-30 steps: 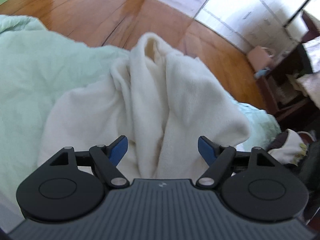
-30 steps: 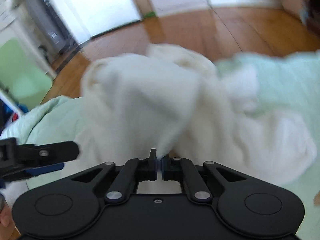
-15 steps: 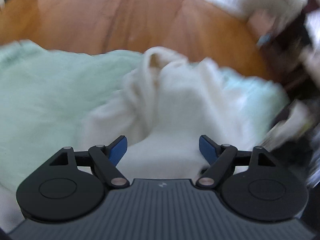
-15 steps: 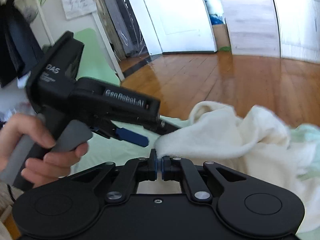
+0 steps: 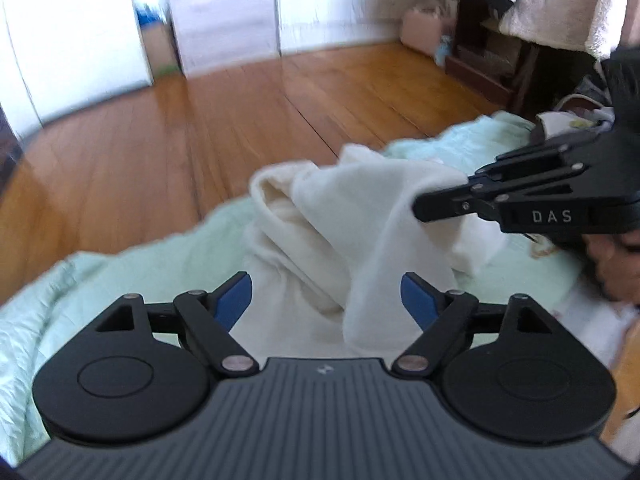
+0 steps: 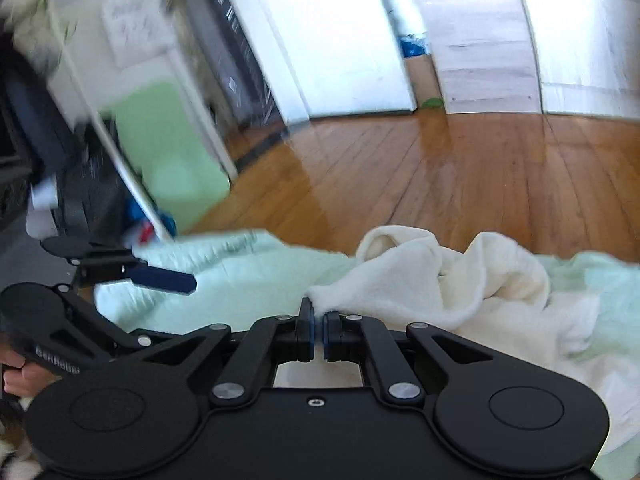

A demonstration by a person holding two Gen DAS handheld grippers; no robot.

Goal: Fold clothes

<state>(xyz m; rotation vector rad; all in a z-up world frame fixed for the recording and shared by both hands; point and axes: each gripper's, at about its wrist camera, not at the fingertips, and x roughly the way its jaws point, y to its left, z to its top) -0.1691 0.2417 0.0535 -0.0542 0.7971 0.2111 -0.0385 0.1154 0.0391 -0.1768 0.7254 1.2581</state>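
A crumpled white fleece garment (image 5: pixel 360 216) lies on a pale green blanket (image 5: pixel 132 268). My left gripper (image 5: pixel 326 298) is open and empty, its blue pads on either side of a hanging fold of the garment. My right gripper (image 6: pixel 317 330) is shut on an edge of the white garment (image 6: pixel 432 280) and holds it lifted above the blanket (image 6: pixel 248 276). The right gripper also shows at the right of the left wrist view (image 5: pixel 424 204), pinching the cloth. The left gripper shows at the left of the right wrist view (image 6: pixel 176 282), open.
Wooden floor (image 5: pixel 200 128) lies beyond the blanket. A dark shelf with hanging cloths (image 5: pixel 520 40) stands at the right. A green panel (image 6: pixel 168 152) and white doors (image 6: pixel 340 40) stand beyond the floor.
Both grippers tilted up and moved back, so more of the room shows. The right gripper kept its hold and drew the garment's edge across; the left gripper moved away to the left and stayed open.
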